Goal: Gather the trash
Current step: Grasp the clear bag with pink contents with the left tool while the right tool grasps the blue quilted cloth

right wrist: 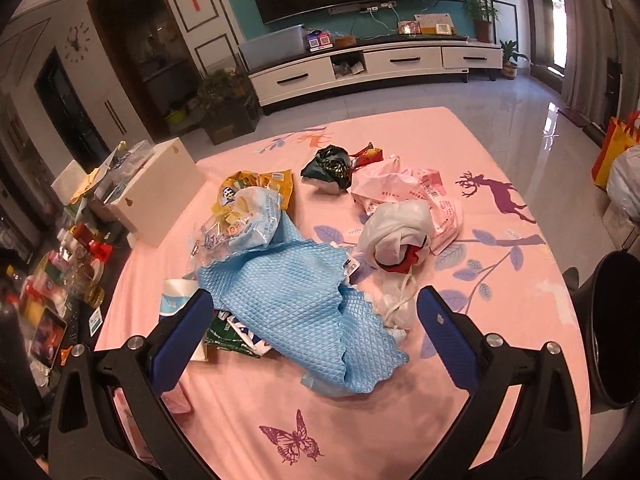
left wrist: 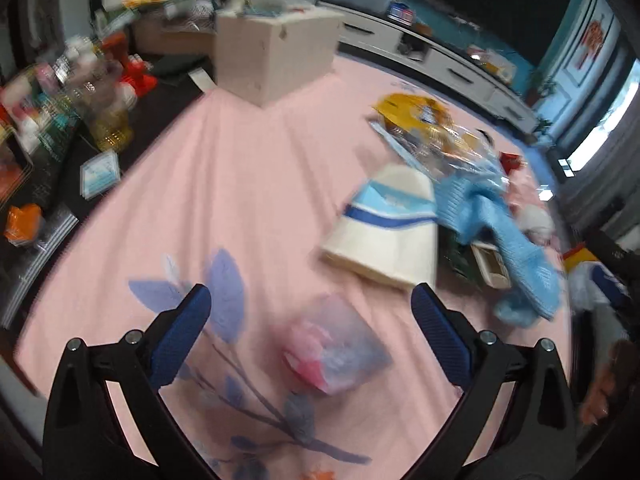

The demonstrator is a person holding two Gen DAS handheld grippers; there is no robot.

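Two grippers hang wide open over a pink sheet (right wrist: 400, 420) strewn with trash.
Left gripper (left wrist: 311, 312) holds nothing, its jaws either side of a blurred pink packet (left wrist: 336, 350); right gripper (right wrist: 314, 312) holds nothing, above the blue quilted cloth (right wrist: 296, 300); a black bin (right wrist: 614, 328) stands at the sheet's right edge.

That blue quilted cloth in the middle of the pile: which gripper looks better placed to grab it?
Probably the right gripper: its open jaws frame the blue cloth. The left gripper faces a small pink packet, cloth off aside.
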